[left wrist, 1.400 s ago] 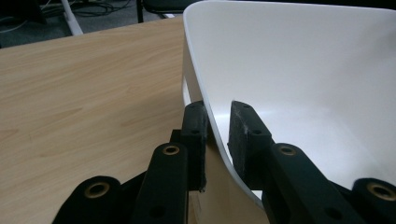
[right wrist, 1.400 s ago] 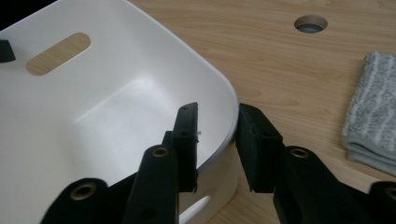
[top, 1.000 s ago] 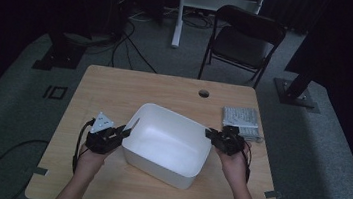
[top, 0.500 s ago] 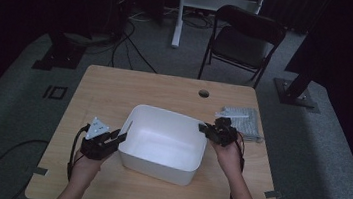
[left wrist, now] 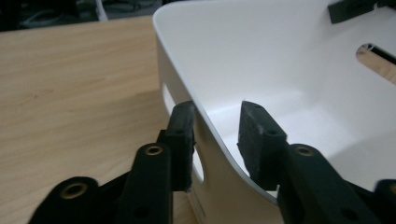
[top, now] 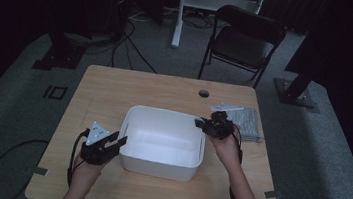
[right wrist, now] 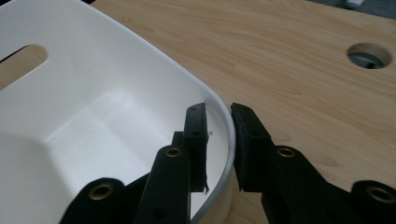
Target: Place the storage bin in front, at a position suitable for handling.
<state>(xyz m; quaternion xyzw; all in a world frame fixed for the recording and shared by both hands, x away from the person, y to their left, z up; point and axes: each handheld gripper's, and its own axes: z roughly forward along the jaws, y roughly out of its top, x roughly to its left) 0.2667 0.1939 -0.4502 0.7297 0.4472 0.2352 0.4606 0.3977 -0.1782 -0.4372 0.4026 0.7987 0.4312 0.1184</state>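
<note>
We see the white bin point(top: 162, 143) now sitting squarer at the frame's centre, having slid toward the lower edge. Our left gripper point(left wrist: 217, 135) has just been opening, jaws loose astride the rim; our right gripper point(right wrist: 219, 140) still pinches the far corner, so release seems underway.

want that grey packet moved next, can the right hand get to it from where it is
Probably yes. The grey packet lies on bare table just beyond the right gripper, nothing between them. But that gripper is clamped on the white tub's corner and must let go first.
</note>
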